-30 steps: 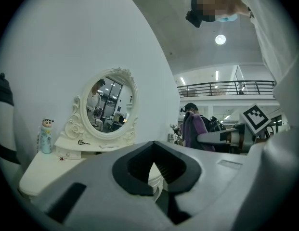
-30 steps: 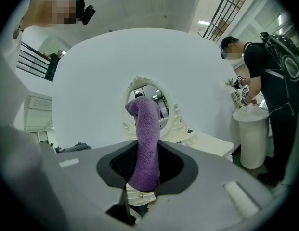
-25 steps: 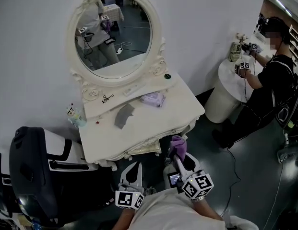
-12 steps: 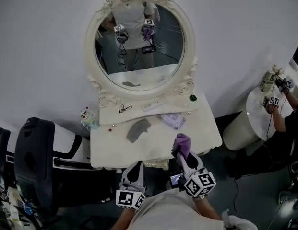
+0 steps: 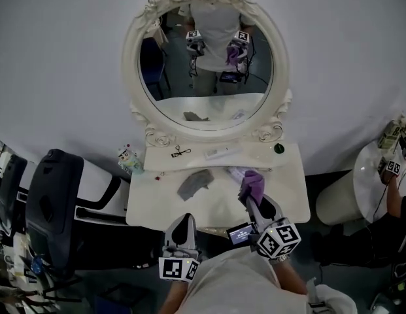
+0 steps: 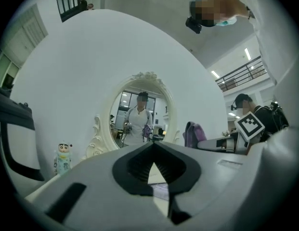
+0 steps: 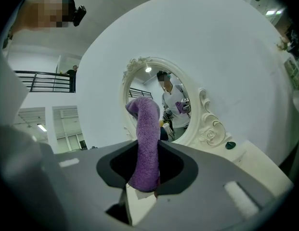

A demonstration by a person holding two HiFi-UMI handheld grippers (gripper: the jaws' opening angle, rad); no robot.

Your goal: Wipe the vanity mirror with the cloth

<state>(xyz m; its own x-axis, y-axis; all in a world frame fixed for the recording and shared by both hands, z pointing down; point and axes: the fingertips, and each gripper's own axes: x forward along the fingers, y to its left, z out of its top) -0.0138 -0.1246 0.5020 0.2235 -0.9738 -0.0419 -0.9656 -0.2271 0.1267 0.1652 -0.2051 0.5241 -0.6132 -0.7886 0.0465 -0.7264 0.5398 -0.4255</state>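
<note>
White vanity table (image 5: 157, 205) against a pale wall, with the oval mirror (image 5: 206, 64) at its far side. Your right gripper (image 5: 253, 200) is clamped on the purple cloth (image 5: 252, 185), with a tuft poking past the jaws, likely so that fabric meets the glass. It's over the near table edge, well short of the mirror. Your left gripper (image 5: 183, 226) has its jaws together and empty, parked low near you. A grey rag (image 5: 195, 183) lies on the table.

A grey rag (image 5: 195, 184) lies on the white worktop (image 5: 157, 205); a small figurine (image 5: 127, 158) stands by its left rear corner, a black chair (image 5: 55, 208) beside.
</note>
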